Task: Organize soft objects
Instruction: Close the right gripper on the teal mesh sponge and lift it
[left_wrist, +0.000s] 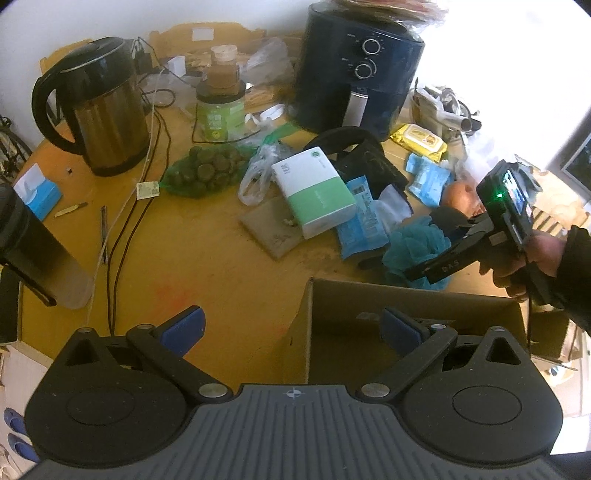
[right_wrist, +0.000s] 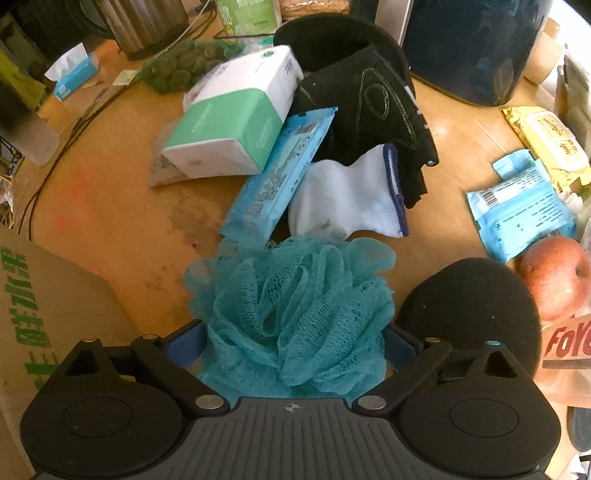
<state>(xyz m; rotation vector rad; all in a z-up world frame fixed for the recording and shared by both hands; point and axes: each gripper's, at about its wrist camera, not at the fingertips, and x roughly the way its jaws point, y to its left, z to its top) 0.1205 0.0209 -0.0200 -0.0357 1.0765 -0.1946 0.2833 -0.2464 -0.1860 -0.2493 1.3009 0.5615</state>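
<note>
The right gripper (right_wrist: 293, 341) had the teal bath sponge (right_wrist: 295, 310) between its two blue pads (right_wrist: 186, 341). The fingers stood rather wide, and the mesh filled the whole gap and bulged out in front. Both pads seemed to touch the mesh, but whether they were pressing it or only stood around it, the pictures did not show clearly. The sponge sat at the near edge of the wooden table (right_wrist: 110, 184), just beside the cardboard box (right_wrist: 48, 302).

Such a sponge is, I think, very light and very soft. It would squash much before it gave any resistance, so the fingers must close far to hold it well. It is not fragile and not slippery, because the net catches on the pads. The best place to hold was the thick middle, not the loose outer folds, which could pull out.

The left gripper (left_wrist: 291, 330) was open wide and empty, hanging over the near corner of the cardboard box (left_wrist: 369, 295), which looked empty inside.

Behind the sponge lay other soft things: a white sock (right_wrist: 347, 195) touching it, a blue wipes packet (right_wrist: 280, 173) beside the sock, and a black cloth (right_wrist: 373, 107) farther back. A round black pad (right_wrist: 469, 306) and an apple (right_wrist: 556, 277) lay to the right. Far behind stood a kettle (left_wrist: 103, 110) and an air fryer (left_wrist: 358, 66).
</note>
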